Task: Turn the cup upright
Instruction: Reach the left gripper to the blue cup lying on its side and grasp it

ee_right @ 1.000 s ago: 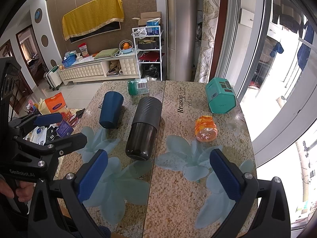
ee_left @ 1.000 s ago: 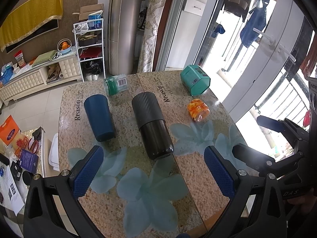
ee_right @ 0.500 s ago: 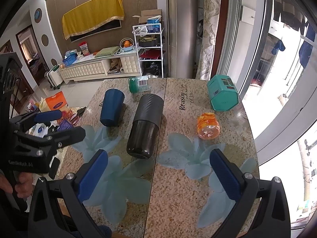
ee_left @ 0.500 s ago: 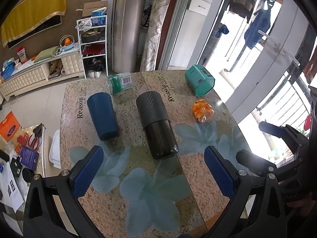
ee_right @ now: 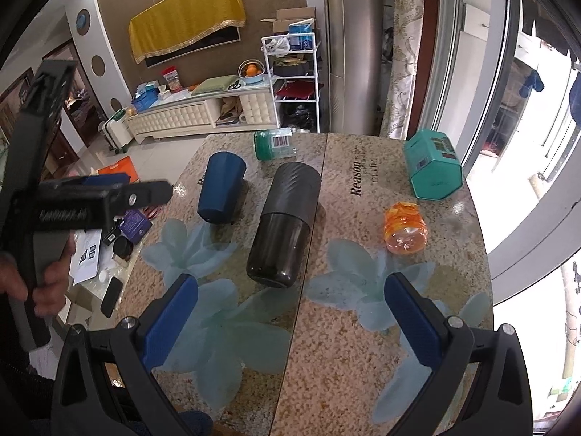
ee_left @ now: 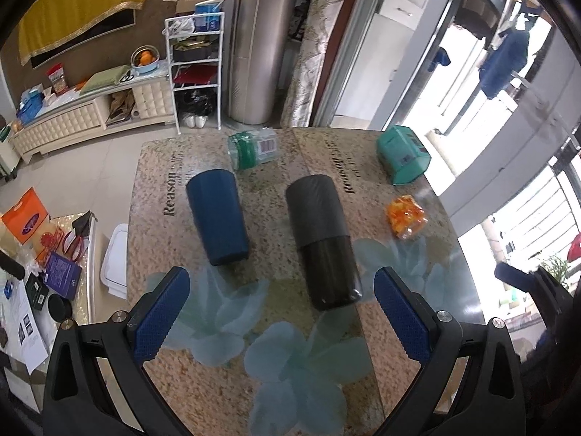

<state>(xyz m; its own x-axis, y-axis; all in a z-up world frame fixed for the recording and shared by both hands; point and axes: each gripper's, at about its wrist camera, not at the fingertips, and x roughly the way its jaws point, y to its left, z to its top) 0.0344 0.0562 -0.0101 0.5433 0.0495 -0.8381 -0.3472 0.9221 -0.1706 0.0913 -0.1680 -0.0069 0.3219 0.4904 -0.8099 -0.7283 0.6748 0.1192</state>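
Observation:
A dark blue cup [ee_left: 217,218] lies on its side on the stone-patterned table [ee_left: 290,345], its wide mouth toward the far edge; it also shows in the right wrist view [ee_right: 220,192]. A black tumbler [ee_left: 321,249] lies on its side to its right, also in the right wrist view [ee_right: 285,221]. My left gripper [ee_left: 281,305] is open and empty, held above the table short of both. My right gripper [ee_right: 290,309] is open and empty, just short of the tumbler. The left gripper's body [ee_right: 90,200] shows at the left of the right wrist view.
A clear jar with a green lid [ee_left: 254,149] lies at the far edge. A teal box [ee_left: 403,154] stands far right. An orange jar [ee_left: 406,216] lies right of the tumbler. The floor with loose clutter [ee_left: 54,254] lies left of the table.
The left gripper has swung to the right and drawn back a little, so the cups sit further right in its view. The right gripper has hardly moved. Both stay open.

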